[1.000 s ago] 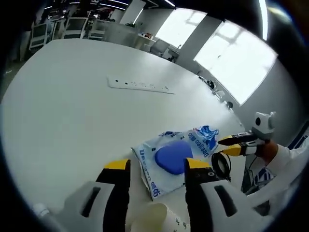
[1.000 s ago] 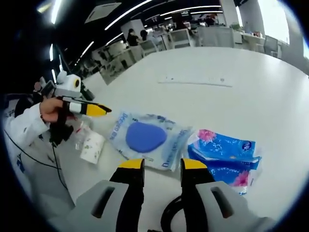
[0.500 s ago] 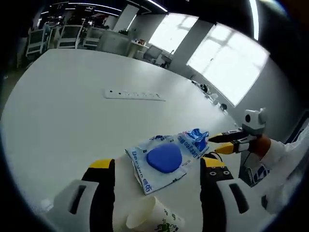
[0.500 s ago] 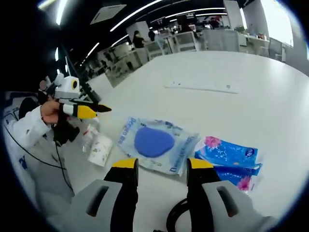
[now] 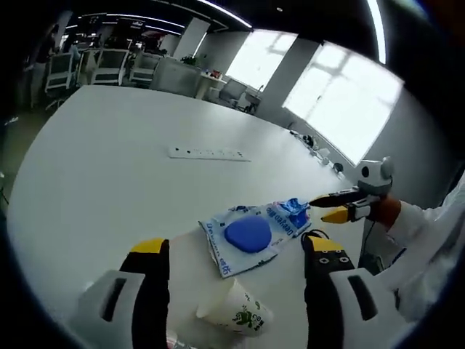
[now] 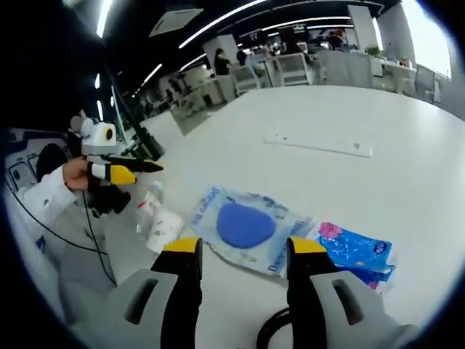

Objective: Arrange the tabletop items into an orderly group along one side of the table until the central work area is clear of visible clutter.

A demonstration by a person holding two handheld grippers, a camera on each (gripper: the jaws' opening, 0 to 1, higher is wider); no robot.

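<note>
A white wipes pack with a blue oval [image 5: 247,234] lies flat on the white table [image 5: 94,167], with a blue tissue pack [image 5: 294,211] touching its far end. A paper cup [image 5: 232,316] lies on its side between my left gripper's [image 5: 238,251] open, empty jaws. My right gripper [image 5: 328,207], held by a hand, hovers beside the tissue pack. In the right gripper view the wipes pack [image 6: 247,225] sits just beyond my right gripper [image 6: 244,251], which is open and empty, with the tissue pack [image 6: 356,251] to its right. The cup [image 6: 163,225] and a small plastic bottle [image 6: 149,200] lie left, under my left gripper [image 6: 145,171].
A white power strip [image 5: 209,153] lies further across the table, also seen as the power strip [image 6: 320,144] in the right gripper view. A black cable loop [image 6: 270,333] lies near the right gripper. Office chairs [image 5: 109,65] and desks stand beyond the table.
Both cameras have pulled back from the packs, so more table shows. Both grippers' jaws stand wider apart. The cup shows more fully in the left gripper view.
</note>
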